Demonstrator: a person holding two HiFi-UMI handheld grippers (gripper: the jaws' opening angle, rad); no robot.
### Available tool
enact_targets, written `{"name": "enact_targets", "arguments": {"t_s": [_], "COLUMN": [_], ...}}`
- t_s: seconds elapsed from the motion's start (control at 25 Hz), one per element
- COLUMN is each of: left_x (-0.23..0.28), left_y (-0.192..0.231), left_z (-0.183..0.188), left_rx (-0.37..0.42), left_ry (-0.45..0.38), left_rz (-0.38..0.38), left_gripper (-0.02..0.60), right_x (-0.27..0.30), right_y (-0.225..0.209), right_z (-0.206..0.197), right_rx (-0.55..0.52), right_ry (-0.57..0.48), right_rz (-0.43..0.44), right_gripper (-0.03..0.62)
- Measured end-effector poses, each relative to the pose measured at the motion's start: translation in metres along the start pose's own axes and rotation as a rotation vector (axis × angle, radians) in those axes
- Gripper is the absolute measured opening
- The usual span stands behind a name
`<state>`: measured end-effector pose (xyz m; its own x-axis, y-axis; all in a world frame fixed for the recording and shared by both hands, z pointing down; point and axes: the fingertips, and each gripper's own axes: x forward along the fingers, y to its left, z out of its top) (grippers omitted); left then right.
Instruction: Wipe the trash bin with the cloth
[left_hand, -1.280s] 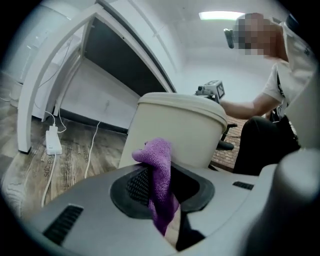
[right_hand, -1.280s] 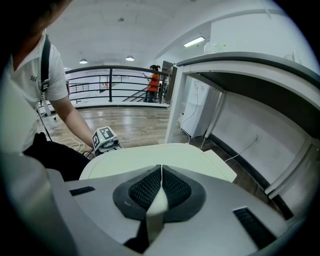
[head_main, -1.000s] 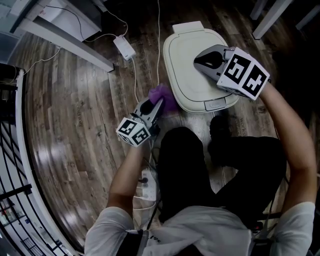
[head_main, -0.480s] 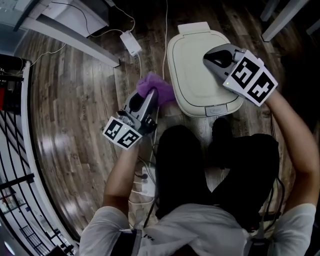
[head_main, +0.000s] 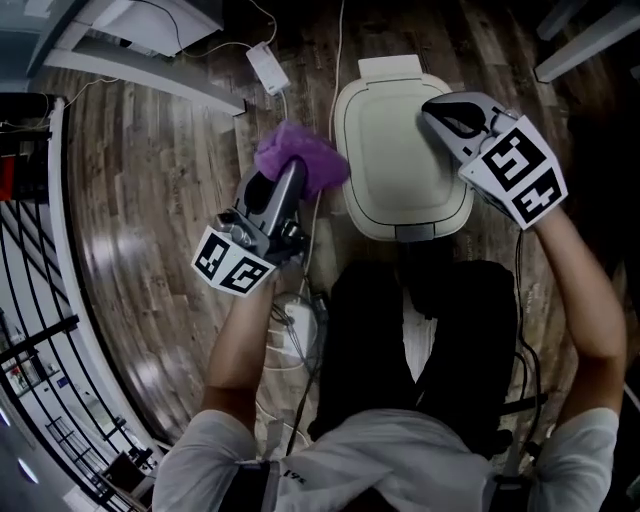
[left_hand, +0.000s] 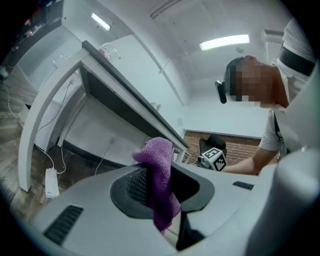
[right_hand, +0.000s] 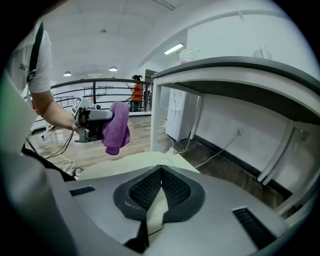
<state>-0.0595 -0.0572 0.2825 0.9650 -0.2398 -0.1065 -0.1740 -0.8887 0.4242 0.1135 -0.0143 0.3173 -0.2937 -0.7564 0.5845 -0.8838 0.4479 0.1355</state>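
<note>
- Cloth (head_main: 305, 158), purple and bunched, is pinched between the jaws of the left hand-held gripper (head_main: 292, 180), with one fold hanging below them.
- It is held in the air by the left edge of the trash bin (head_main: 395, 170), clear of it.
- Trash bin stands on the wooden floor (head_main: 150, 190), its cream lid closed.
- Right hand-held gripper (head_main: 437, 108) is clenched on nothing, jaws together, over the lid's far right corner.
</note>
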Motion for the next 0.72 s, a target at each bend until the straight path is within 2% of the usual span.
{"name": "enact_targets", "arguments": {"t_s": [0.24, 0.48, 0.72], "left_x": [0.021, 0.03, 0.012], "left_y": [-0.037, -0.097, -0.166], "left_z": [0.063, 0.157, 0.241], "left_rx": [-0.05, -0.087, -0.108], "left_ry": [0.07, 0.095, 0.107], "left_rz": [0.057, 0.094, 0.102], "left_gripper": [0.083, 0.083, 0.083], "right_x": [-0.044, -0.117, -0.202], "right_y": [-0.019, -0.027, -0.014], "right_z": [0.047, 0.103, 0.155], "right_rx": [0.081, 0.205, 0.306], "right_ry": [0.024, 0.038, 0.045], "right_rz": [0.02, 0.01, -0.016], "right_gripper": [0.008, 0.008, 0.008]}}
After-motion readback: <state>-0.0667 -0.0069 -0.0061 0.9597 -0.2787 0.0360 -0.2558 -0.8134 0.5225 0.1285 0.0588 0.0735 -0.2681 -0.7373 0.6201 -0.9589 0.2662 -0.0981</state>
